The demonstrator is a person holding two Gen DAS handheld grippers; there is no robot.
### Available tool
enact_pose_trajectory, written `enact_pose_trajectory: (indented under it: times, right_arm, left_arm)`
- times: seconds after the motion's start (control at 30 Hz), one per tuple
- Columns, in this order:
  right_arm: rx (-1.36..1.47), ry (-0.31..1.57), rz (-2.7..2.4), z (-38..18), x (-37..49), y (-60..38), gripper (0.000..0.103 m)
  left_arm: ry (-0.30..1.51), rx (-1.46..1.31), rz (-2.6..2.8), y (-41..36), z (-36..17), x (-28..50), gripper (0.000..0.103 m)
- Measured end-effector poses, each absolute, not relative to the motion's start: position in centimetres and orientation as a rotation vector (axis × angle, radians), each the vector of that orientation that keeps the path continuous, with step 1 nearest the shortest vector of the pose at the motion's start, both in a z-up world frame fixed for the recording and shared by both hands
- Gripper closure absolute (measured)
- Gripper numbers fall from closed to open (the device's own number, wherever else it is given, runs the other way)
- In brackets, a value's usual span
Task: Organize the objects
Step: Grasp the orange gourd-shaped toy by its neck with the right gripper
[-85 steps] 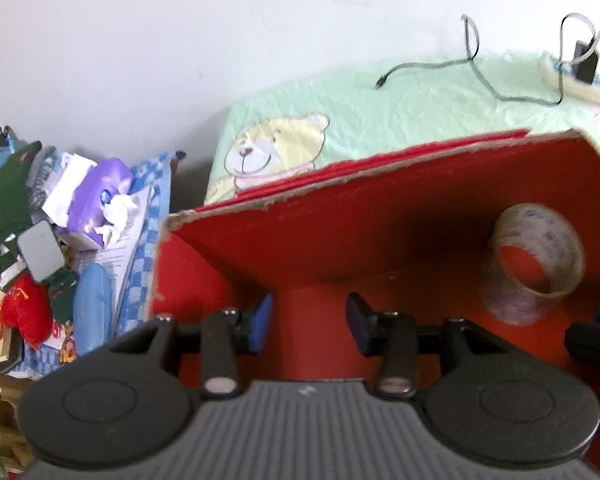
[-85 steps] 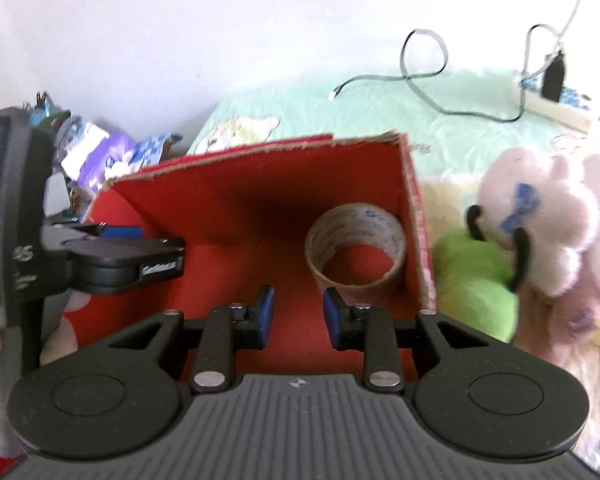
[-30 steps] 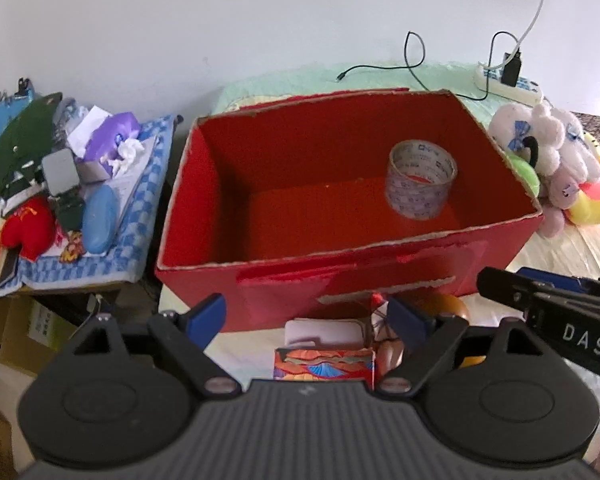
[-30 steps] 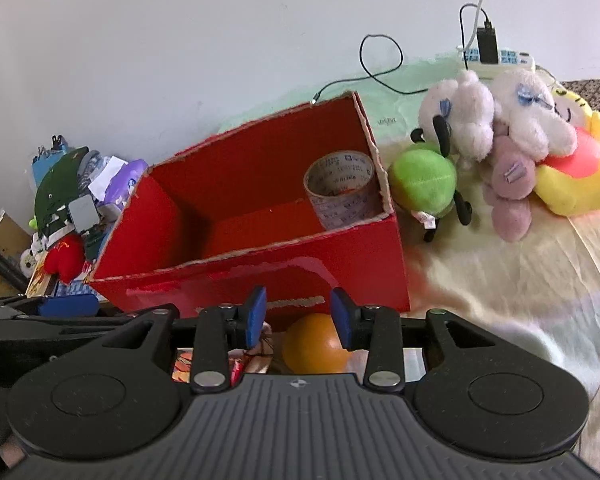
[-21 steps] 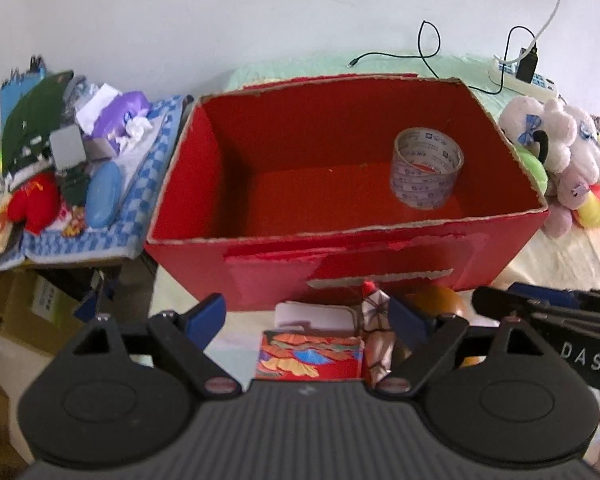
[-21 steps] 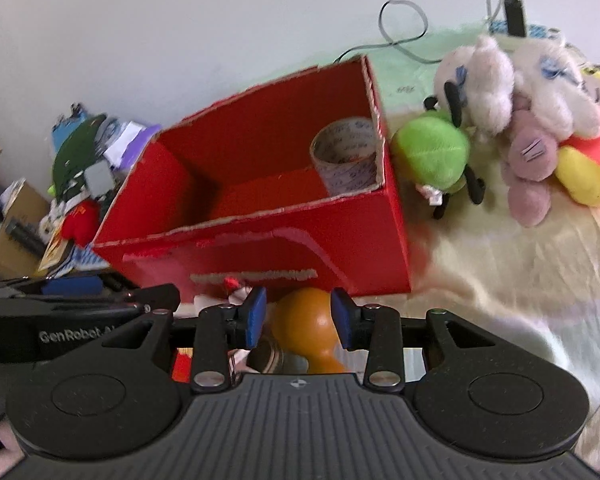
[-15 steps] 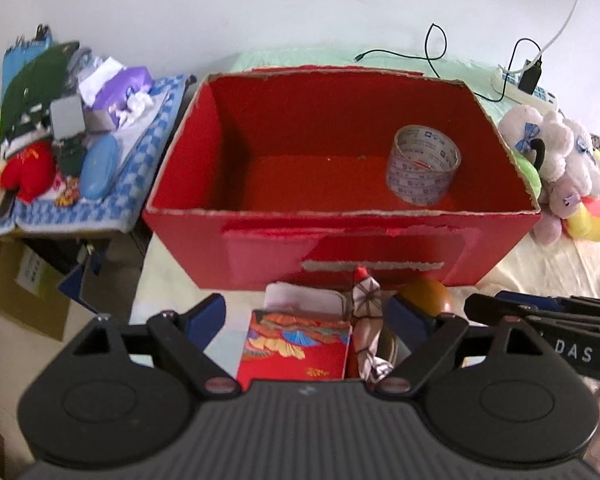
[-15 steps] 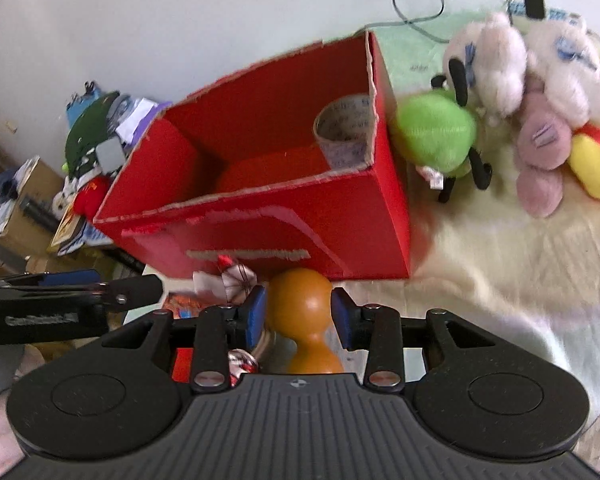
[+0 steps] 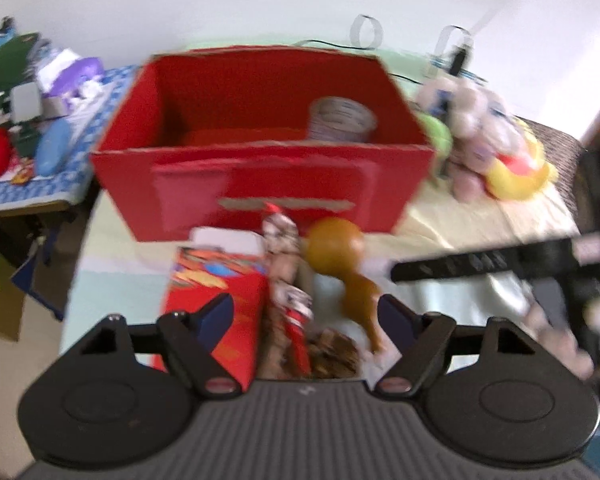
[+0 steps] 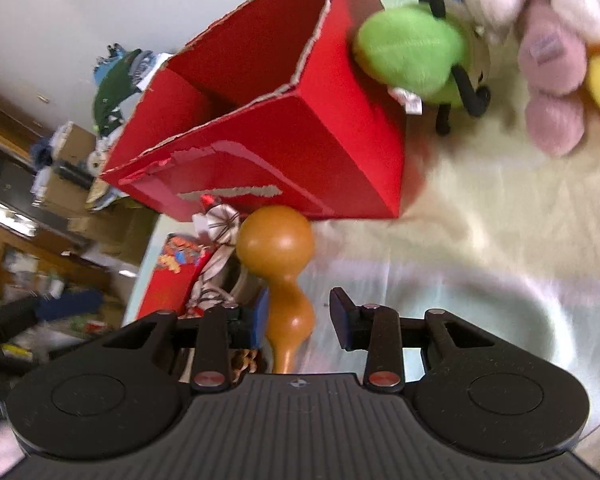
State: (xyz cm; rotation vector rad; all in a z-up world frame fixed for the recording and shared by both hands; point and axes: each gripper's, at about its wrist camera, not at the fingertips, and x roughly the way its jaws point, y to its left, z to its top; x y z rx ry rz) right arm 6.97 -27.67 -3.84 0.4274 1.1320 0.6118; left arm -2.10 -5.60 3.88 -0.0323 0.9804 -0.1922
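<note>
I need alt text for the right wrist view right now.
The right gripper has its jaws closing around the narrow neck of an orange gourd, lying in front of a red cardboard box. Plush toys sit to the box's right.

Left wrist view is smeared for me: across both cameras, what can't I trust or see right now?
- Tape roll: left wrist view, blurred and partly behind the red box front wall; hidden in right wrist view.
- Gourd: lower end cut off by the right hand-held gripper body; pad contact unclear.
- Brown item beside the patterned carton: blurred, unidentifiable.
- Left hand-held gripper: closing, nothing clearly gripped.
</note>
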Motion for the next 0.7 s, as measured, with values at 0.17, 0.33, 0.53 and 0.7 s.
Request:
enact_pose_trajectory:
  times: [0.17,0.33,0.53,0.7]
  right_arm:
    - [0.445,1.145,0.635,-4.5,7.5,-27.9,0.066]
    - [0.516,1.162,0.653,-5.1,8.7,-28.4,0.066]
    - [0.517,1.186,0.668,-5.2,9.8,-28.2,0.066]
    - [0.499,1.186,0.692,-5.3,9.9,-27.6,0.066]
  left_arm:
    - [0.976,-0.015,-0.287,-8.6,3.3,-3.6,0.026]
    - [0.986,-0.044,-0.328,-10.3,2.6,-1.9,0.027]
    - [1.065,-0.104,-0.372,-10.9,0.4,1.4,0.031]
    - [1.118,-0.094,-0.396,-10.8,-1.2,3.2,0.031]
